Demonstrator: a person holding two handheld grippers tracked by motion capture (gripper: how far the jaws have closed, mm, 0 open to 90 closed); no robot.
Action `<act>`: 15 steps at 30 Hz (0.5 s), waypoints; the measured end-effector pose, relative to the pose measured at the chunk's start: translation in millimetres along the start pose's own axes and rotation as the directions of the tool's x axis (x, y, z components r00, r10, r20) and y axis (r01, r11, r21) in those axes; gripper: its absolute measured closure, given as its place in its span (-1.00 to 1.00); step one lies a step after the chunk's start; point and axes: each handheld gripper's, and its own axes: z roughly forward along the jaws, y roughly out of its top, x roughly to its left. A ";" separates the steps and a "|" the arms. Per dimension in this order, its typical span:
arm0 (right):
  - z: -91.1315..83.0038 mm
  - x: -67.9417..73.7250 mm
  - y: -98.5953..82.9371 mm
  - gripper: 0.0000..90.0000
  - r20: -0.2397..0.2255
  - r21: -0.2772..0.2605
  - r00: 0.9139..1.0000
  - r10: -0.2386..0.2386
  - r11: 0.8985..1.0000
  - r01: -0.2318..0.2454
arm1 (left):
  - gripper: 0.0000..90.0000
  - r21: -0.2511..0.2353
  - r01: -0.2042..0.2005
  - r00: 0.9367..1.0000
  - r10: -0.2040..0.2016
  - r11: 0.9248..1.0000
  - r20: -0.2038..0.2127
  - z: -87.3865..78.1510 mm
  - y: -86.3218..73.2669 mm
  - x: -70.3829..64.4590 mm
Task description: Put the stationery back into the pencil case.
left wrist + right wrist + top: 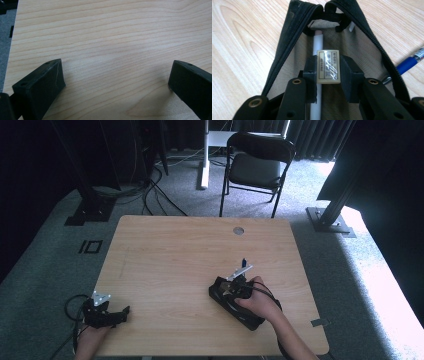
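A black zip pencil case lies open on the wooden table, right of centre. My right gripper reaches into the case and is shut on a small white eraser with printed wrapping. Under the eraser, inside the case, lies a white pen. A blue pen rests on the table just outside the case. My left gripper rests at the table's front left corner, jaws wide apart over bare wood, holding nothing.
A black folding chair stands behind the table's far edge. A round cable hole sits near the far edge. Dark frame posts and cables stand on the carpet around the table.
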 end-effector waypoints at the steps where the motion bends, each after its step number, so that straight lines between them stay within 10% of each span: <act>1: 0.5 -0.2 0.5 0.51 0.003 0.006 1.000 0.000 1.000 0.000 | -0.99 0.000 0.000 1.000 0.000 1.000 0.000 0.0 0.0 0.0; 15: 5.8 -1.4 6.1 0.51 0.004 0.020 1.000 0.010 1.000 -0.010 | -0.99 0.000 0.000 1.000 0.000 1.000 0.000 0.0 0.0 0.0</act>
